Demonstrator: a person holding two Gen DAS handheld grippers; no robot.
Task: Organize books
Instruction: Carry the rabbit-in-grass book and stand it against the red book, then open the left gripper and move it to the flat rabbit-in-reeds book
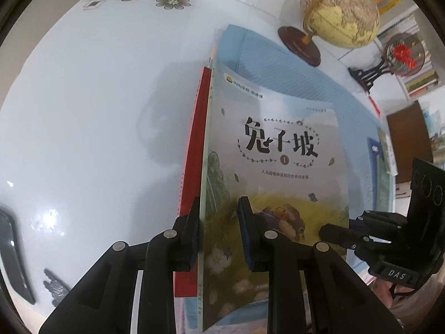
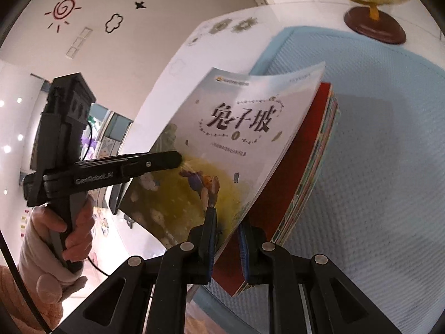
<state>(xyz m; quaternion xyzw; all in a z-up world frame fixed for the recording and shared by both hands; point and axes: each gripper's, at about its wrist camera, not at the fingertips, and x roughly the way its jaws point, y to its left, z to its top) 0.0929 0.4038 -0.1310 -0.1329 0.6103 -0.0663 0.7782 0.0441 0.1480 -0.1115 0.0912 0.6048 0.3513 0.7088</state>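
Over the mat: a stack of books (image 2: 303, 164) is carried edge-on between both grippers above the blue mat (image 2: 375, 144), no part of it seen resting there
Top book: the rabbit picture book (image 1: 278, 167) bows away from the red-covered book (image 1: 192, 172) behind it; thinner colourful books lie behind those
Left gripper (image 1: 219, 236): straddles the stack's near edge; its left pad lies against the books, the right pad stands clear of the bowed cover, so the hold looks loose
Right gripper (image 2: 226, 247): clenched on the stack's lower corner, a pad on each face
Progress: the books look gathered and squared into one bundle; setting them down or shelving them is left, by my judgement
Around: white table (image 1: 83, 111) with flower print under the mat; globe (image 1: 339, 11) on a wooden base near the mat's far corner; ornament on a black stand (image 1: 389, 61) beyond
In the way: the globe's base crowds that corner; the limp front cover may flop or slip
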